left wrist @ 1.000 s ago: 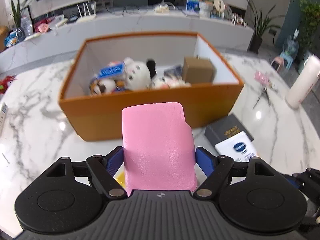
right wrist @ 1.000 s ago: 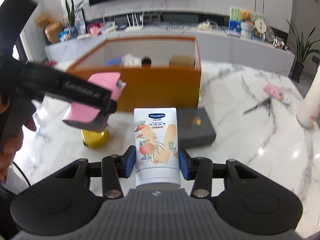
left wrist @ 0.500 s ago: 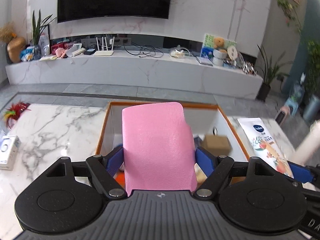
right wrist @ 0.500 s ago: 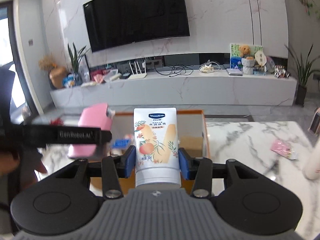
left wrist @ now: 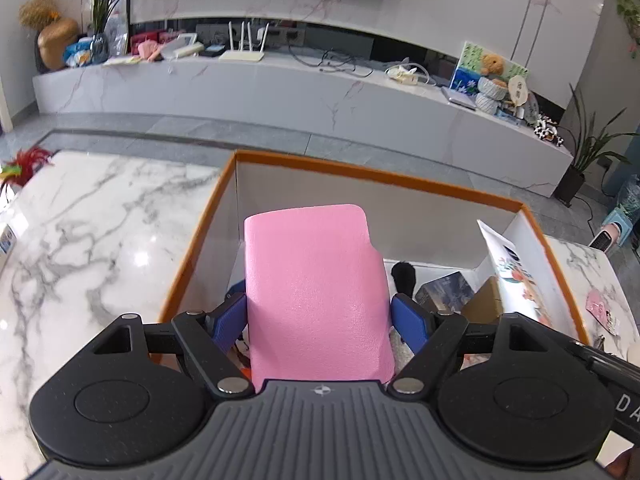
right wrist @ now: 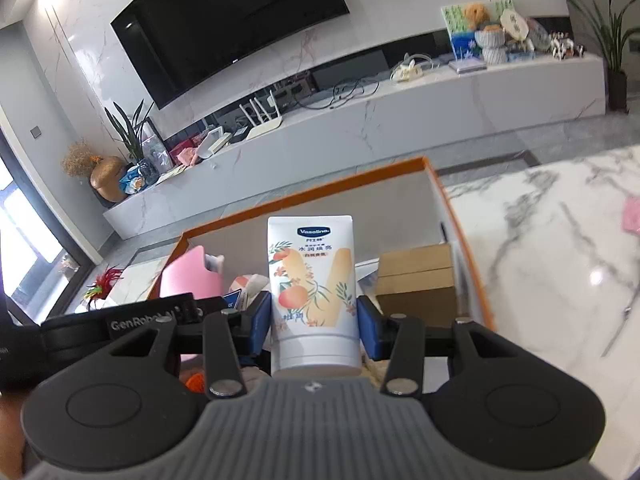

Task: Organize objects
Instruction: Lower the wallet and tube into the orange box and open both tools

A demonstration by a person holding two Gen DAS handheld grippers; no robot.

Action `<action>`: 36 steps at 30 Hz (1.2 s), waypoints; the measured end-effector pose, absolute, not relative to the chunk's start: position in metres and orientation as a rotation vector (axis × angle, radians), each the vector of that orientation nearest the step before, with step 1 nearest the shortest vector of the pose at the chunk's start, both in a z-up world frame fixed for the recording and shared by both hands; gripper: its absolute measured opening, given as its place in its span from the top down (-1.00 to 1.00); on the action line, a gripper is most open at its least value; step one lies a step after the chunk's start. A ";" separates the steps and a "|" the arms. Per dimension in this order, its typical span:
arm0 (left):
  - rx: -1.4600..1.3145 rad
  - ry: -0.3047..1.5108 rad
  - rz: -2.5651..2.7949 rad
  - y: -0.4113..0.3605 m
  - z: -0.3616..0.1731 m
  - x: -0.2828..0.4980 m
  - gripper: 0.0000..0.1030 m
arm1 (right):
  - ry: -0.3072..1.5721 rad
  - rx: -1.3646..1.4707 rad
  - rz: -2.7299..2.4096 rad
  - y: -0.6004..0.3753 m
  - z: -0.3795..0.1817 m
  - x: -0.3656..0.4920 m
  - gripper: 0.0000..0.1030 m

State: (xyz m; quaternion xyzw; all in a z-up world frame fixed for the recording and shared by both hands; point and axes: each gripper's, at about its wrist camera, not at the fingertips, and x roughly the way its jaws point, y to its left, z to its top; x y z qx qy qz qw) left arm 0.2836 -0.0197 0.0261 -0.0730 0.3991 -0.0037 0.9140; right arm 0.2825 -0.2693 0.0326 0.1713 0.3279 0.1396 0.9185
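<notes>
Jaws: left gripper (left wrist: 319, 322) clamps pink case (left wrist: 314, 296); right gripper (right wrist: 315, 326) clamps lotion tube (right wrist: 313, 292); both hide orange box (left wrist: 362, 174) contents.

Two items held over the orange box

A flat pink pouch (left wrist: 316, 296) is seen upright at centre frame above the orange-rimmed box (left wrist: 360, 172); a white Vaseline tube (right wrist: 314, 292), cap downward, is held centrally, with a brown carton (right wrist: 416, 280) inside at right

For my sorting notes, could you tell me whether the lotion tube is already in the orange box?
Not yet: the lotion tube is clamped in the right gripper, above the orange box.
</notes>
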 end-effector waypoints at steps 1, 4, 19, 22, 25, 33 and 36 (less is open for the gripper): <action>-0.147 0.826 -0.003 -0.021 0.024 0.284 -0.77 | 0.678 0.355 0.286 -0.268 0.031 0.286 0.08; -0.124 0.838 0.015 -0.024 0.018 0.285 -0.77 | 0.691 0.362 0.282 -0.265 0.025 0.294 0.08; -0.023 0.852 0.054 -0.031 0.008 0.287 -0.78 | 0.757 0.363 0.223 -0.254 -0.002 0.315 0.08; -0.014 0.851 0.056 -0.033 0.008 0.287 -0.79 | 0.759 0.326 0.205 -0.253 -0.003 0.318 0.08; -0.006 0.849 0.057 -0.033 0.008 0.287 -0.79 | 0.763 0.298 0.183 -0.253 -0.005 0.318 0.08; 0.006 0.842 0.065 -0.036 0.006 0.288 -0.81 | 0.757 0.269 0.169 -0.252 -0.007 0.318 0.08; 0.007 0.842 0.065 -0.036 0.006 0.288 -0.82 | 0.754 0.268 0.172 -0.252 -0.007 0.318 0.05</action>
